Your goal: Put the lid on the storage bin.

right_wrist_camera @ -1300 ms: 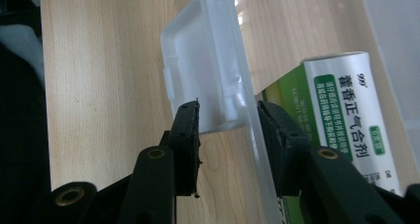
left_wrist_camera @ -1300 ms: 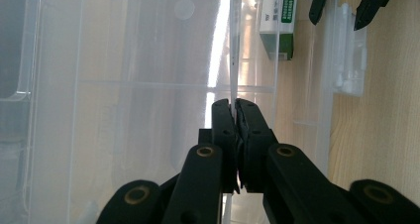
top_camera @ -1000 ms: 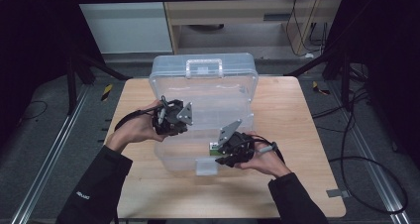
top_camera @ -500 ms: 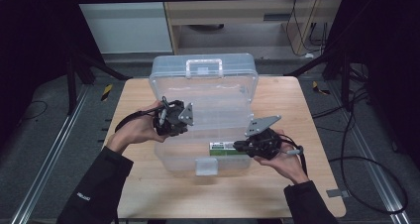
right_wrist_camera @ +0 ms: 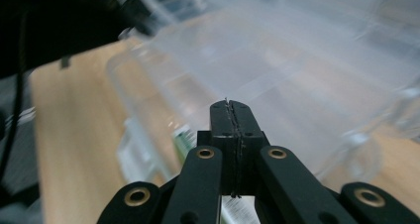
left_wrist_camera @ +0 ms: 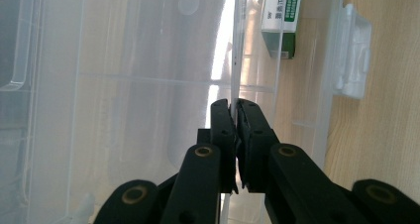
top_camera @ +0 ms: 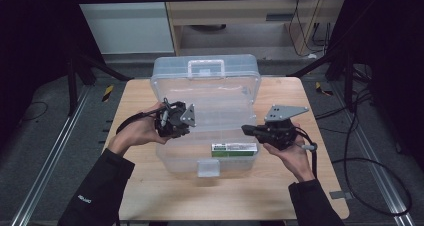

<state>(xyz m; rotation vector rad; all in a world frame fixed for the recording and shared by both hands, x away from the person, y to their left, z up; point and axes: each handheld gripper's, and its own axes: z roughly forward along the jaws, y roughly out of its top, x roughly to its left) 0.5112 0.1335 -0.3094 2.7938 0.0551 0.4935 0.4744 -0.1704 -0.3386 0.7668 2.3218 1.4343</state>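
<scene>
On the left, the left gripper [top_camera: 187,120] hasn't budged: its jaws are pinched tight on the thin clear wall at the left side of the plastic box [top_camera: 205,131], steadying it where it sits mid-table with the lid up. Moving across, there's the green and white carton [top_camera: 234,150], now lying flat inside the box against the front wall, near the front latch [top_camera: 208,168]. A second ago the right gripper [top_camera: 247,130] was down over that spot; now it has pulled out to the right, clear of the box. Its jaws have just been closing and meet with nothing between them. So the carton looks delivered, I'd say; closing the lid seems the likely job left.
</scene>
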